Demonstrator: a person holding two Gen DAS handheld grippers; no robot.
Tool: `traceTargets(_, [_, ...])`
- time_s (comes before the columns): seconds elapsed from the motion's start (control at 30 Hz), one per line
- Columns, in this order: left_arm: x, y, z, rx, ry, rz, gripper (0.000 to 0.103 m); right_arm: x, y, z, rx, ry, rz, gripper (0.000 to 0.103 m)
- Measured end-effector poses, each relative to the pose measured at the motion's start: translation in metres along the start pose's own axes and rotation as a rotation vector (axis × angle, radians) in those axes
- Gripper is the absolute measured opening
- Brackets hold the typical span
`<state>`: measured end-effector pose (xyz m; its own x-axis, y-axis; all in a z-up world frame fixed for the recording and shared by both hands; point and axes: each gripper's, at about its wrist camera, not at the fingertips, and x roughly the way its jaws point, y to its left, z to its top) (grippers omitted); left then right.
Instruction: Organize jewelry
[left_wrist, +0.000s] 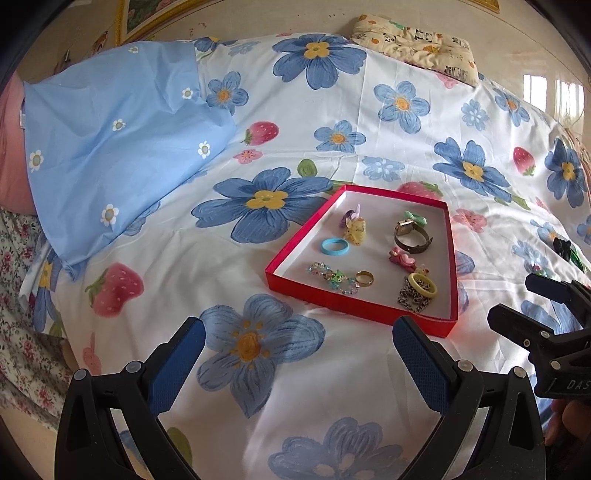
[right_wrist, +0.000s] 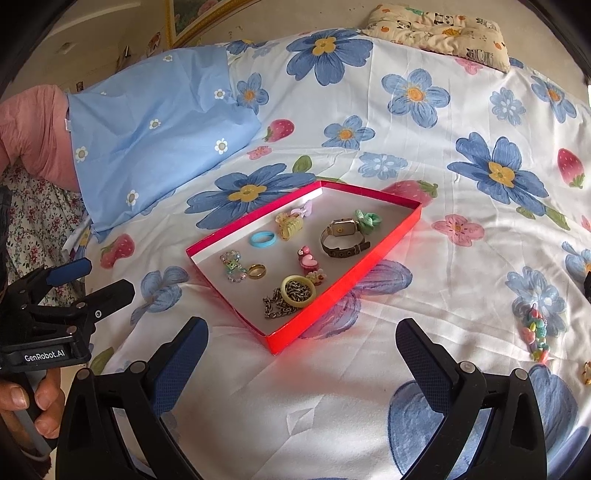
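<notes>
A shallow red box (left_wrist: 354, 304) (right_wrist: 354, 280) lies on the flowered bedsheet. It holds a watch (left_wrist: 410, 236) (right_wrist: 341, 236), a blue ring (left_wrist: 334, 246) (right_wrist: 263, 239), a gold ring (left_wrist: 364, 278) (right_wrist: 256, 271), a beaded bracelet (left_wrist: 330, 277) (right_wrist: 232, 266), a chain (left_wrist: 412, 297) (right_wrist: 280, 304), a yellow-green ring (left_wrist: 423, 286) (right_wrist: 298, 290) and several clips. A colourful bead bracelet (right_wrist: 537, 332) lies on the sheet to the right of the box. My left gripper (left_wrist: 299, 354) is open and empty, in front of the box. My right gripper (right_wrist: 303, 358) is open and empty, just in front of the box's near corner.
A light blue pillow (left_wrist: 118, 140) (right_wrist: 159, 122) lies at the left. A cream patterned cushion (left_wrist: 413, 44) (right_wrist: 439, 27) sits at the far edge. A black item (left_wrist: 561, 247) lies on the sheet at the right. A small gold piece (right_wrist: 586, 371) lies near the right edge.
</notes>
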<state>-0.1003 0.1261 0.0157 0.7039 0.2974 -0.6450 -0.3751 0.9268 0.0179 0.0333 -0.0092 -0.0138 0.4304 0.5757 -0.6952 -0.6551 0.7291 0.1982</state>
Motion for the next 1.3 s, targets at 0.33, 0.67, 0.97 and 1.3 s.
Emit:
traceTargets(0.33, [-0.0018, 0.0016, -0.0019, -0.003, -0.018, -0.002, 0.103, -0.0004, -0.0070, -0.0030, 0.024, -0.030, -0.016, 0.102])
traceTargets(0.67, [-0.0028, 0.0011, -0.0048, 0.002, -0.023, 0.005, 0.103, -0.0031, -0.0096, -0.0030, 0.033, -0.051, -0.021, 0.102])
traceTargets(0.97, [-0.0028, 0.0013, -0.0035, 0.001, -0.020, 0.005, 0.103, -0.0016, -0.0066, -0.0040, 0.024, -0.041, -0.016, 0.102])
traceTargets(1.3, [-0.0027, 0.0003, -0.0035, 0.001, -0.019, 0.003, 0.103, -0.0028, -0.0055, -0.0031, 0.019, -0.045, -0.015, 0.102])
